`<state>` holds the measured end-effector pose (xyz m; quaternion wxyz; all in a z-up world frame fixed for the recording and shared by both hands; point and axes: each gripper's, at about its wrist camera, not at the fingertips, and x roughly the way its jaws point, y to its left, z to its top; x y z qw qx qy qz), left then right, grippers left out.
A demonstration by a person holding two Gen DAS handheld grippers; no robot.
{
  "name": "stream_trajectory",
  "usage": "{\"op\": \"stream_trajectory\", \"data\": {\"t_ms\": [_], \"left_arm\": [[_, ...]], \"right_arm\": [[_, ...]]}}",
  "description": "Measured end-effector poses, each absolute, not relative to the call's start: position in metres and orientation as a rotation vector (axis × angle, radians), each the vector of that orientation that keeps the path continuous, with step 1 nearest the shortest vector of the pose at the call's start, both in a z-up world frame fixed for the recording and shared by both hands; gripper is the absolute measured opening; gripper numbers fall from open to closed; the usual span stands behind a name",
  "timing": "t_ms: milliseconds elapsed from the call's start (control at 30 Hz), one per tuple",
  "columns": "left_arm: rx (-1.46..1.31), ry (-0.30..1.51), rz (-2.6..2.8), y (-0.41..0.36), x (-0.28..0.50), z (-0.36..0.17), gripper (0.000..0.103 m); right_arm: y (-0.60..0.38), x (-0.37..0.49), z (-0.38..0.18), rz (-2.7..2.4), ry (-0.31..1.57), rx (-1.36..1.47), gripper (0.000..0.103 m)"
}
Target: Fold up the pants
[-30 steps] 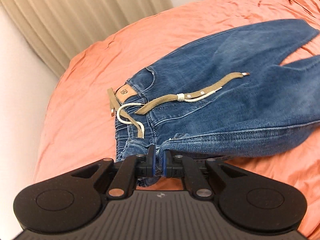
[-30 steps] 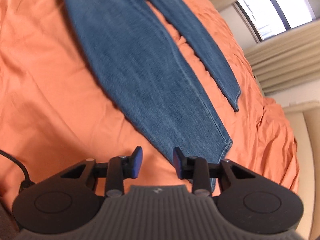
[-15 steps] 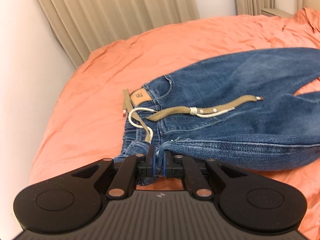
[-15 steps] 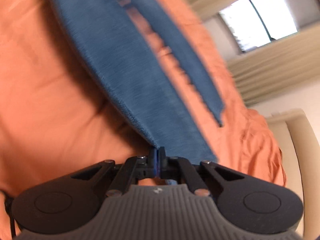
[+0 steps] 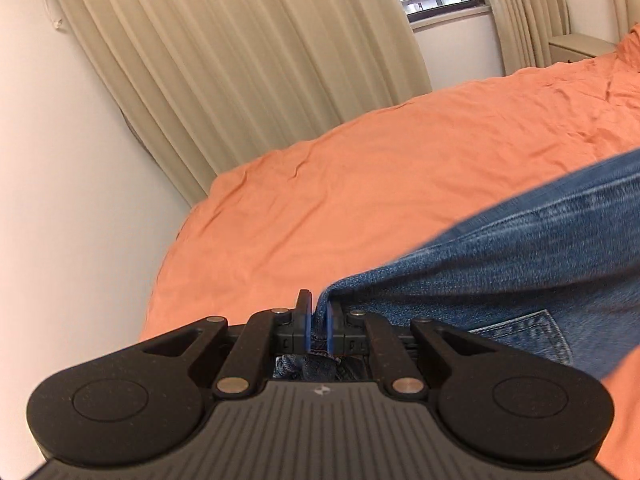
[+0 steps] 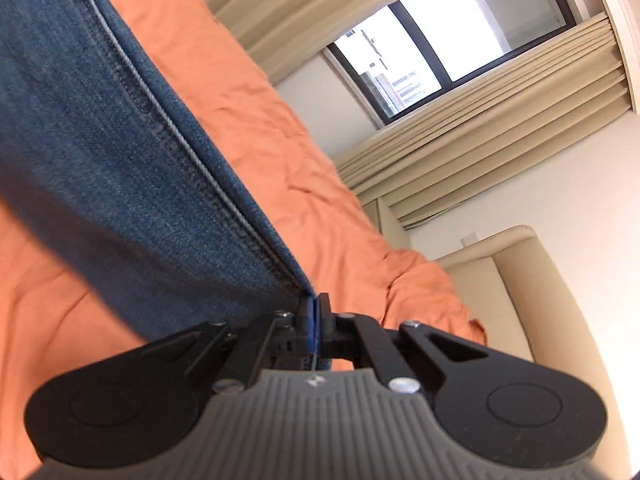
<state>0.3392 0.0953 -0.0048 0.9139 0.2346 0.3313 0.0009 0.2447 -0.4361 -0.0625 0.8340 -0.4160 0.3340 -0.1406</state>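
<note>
The blue jeans (image 5: 520, 264) hang lifted above the orange bed (image 5: 360, 200). My left gripper (image 5: 318, 322) is shut on the waistband end; a back pocket shows to its right. My right gripper (image 6: 313, 320) is shut on the hem end of a leg of the jeans (image 6: 120, 168), with the side seam running away up and to the left. The cloth stretches taut from each gripper. The belt and the other leg are out of sight.
The orange bed (image 6: 280, 152) lies under the jeans. Beige curtains (image 5: 240, 60) and a white wall (image 5: 60, 200) stand beyond its far edge. A window (image 6: 440, 40) and a beige headboard (image 6: 540, 300) are at the right.
The right gripper closed on the leg hem a second ago. Both grippers have since lifted the jeans off the bed, and the belt side has swung out of view.
</note>
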Motion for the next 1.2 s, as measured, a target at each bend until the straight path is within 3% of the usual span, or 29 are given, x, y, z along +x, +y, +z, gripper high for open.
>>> {"op": "stream_trajectory", "data": {"t_ms": [167,400,767,900,1067,1200], "left_arm": [[0.517,0.745,0.014,0.083,0.411,-0.031,0.007],[0.570,0.896,0.025,0.077,0.486,-0.101,0.007],[0.743,1.017,0.005,0.063,0.527,-0.193,0.008],[0.699,0.986,0.032,0.065,0.531,-0.195,0.008],[0.549,0.851,0.076,0.072,0.506,-0.149,0.008],[0.490,0.892,0.060,0.077,0.517,-0.139,0.008]], "right_arm": [[-0.438,0.330,-0.078,-0.310,0.762,-0.888,0.000],[-0.426,0.430,-0.146,-0.315,0.876,-0.907,0.000],[-0.416,0.496,-0.240,-0.292,1.040,-0.921,0.000],[-0.419,0.507,-0.247,-0.326,1.025,-0.908,0.000],[-0.425,0.502,-0.219,-0.398,0.903,-0.904,0.000],[-0.433,0.521,-0.215,-0.432,0.914,-0.902,0.000]]}}
